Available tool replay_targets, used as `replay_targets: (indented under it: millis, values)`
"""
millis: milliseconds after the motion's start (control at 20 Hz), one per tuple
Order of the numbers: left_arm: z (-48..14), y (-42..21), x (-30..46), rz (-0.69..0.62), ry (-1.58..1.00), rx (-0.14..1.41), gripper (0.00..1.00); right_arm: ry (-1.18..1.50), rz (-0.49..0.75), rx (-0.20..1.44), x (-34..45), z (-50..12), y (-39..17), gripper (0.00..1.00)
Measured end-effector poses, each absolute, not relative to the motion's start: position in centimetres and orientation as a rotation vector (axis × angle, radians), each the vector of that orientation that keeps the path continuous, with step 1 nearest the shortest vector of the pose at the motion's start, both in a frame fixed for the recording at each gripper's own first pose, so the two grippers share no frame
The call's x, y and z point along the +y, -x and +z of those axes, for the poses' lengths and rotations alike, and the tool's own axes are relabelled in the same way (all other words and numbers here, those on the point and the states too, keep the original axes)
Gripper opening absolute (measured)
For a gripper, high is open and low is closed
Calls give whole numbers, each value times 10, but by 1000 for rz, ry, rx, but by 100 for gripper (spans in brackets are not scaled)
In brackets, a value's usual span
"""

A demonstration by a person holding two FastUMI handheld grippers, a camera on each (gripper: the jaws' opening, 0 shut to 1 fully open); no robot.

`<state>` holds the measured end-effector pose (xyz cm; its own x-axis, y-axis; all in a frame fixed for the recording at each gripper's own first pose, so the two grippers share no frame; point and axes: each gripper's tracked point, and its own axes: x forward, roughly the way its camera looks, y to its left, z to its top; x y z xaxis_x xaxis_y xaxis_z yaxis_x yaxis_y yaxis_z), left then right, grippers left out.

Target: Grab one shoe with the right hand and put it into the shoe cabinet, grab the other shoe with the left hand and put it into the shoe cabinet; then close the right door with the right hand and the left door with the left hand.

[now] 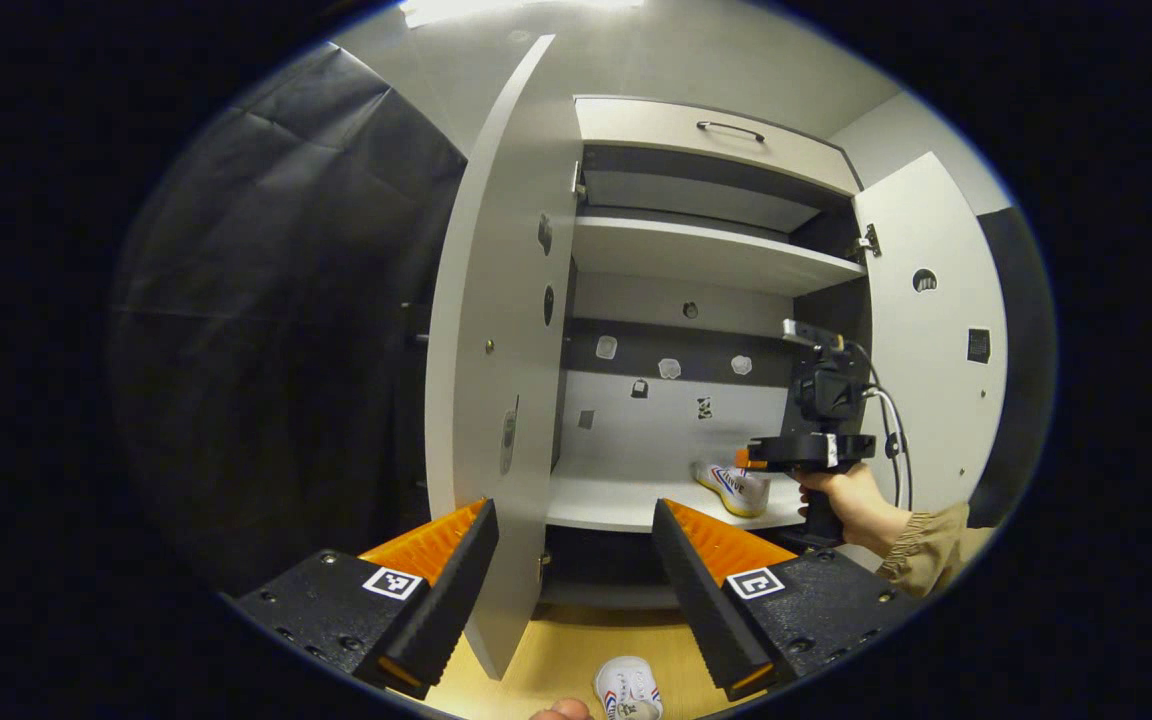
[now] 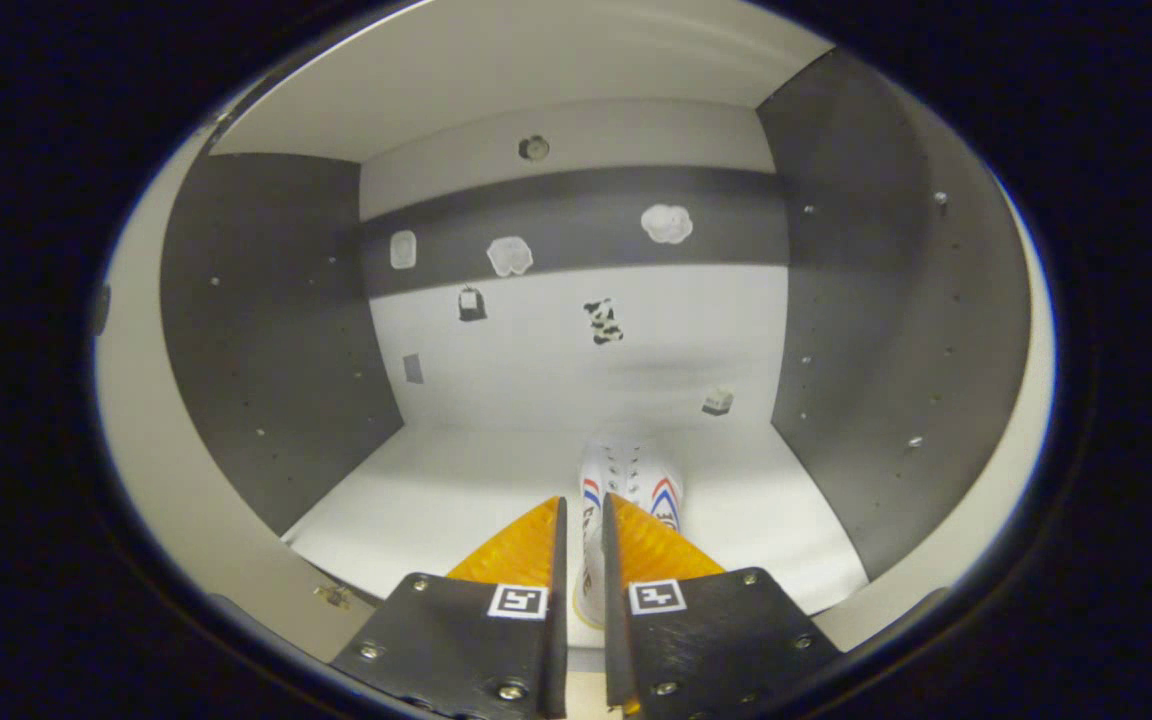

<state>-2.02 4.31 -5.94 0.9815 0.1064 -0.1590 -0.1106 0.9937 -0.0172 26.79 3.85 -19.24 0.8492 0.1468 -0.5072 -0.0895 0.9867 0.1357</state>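
Left gripper: fingers wide, holding nothing, facing the cabinet.
Second shoe: on the floor below the left gripper, not yet picked up.
Right gripper: fingers narrow, pinching the heel of the first shoe; in the left gripper view a hand holds it at the lower shelf.
First shoe: on the lower shelf, not yet released.
Doors: left door and right door both open.
Progress: judged at the first placement; second shoe and both doors remain.
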Motion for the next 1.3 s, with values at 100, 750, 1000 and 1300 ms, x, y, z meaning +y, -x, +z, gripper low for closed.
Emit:
replay_targets:
  millis: [100,750,1000,1300]
  values:
    - [-68,20,40,99,10,179,95,-123,127,492,33,-165,-248,16]
    - [-228,41,-16,-110,2,605,95,-154,140,206,10,-14,-120,15]
    - [-309,54,-22,-158,13,818,91,-108,110,124,-1,23,-88,15]
    - [-380,69,-13,-180,23,1047,84,-105,79,64,-15,50,-63,18]
